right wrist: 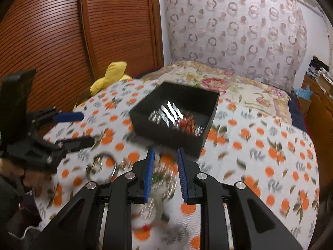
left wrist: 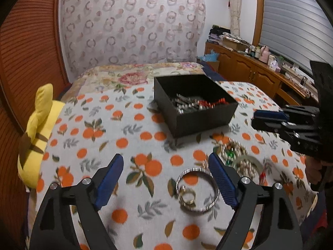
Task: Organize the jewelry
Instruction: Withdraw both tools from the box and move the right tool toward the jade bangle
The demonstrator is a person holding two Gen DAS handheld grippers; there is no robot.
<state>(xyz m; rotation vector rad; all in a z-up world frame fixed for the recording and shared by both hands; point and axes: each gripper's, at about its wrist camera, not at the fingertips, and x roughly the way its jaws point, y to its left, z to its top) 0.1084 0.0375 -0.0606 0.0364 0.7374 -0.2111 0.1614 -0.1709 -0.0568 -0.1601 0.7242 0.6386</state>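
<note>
A black open box (left wrist: 208, 116) with silver and red jewelry inside sits on the orange-print cloth; it also shows in the right wrist view (right wrist: 166, 133). A silver bangle (left wrist: 212, 177) with a small gold ring (left wrist: 187, 195) inside it lies on the cloth. My left gripper (left wrist: 166, 179) is open, low over the cloth, with the bangle just inside its right finger. A loose pile of beaded jewelry (left wrist: 239, 156) lies right of it. My right gripper (right wrist: 165, 170) is part open above that blurred pile (right wrist: 164, 179), holding nothing I can see.
A yellow plush toy (left wrist: 39, 137) lies at the cloth's left edge. A floral quilt (left wrist: 133, 75) lies behind the box. A wooden cabinet (left wrist: 249, 68) with bottles stands at the right. A slatted wooden door (right wrist: 62, 41) stands at the left.
</note>
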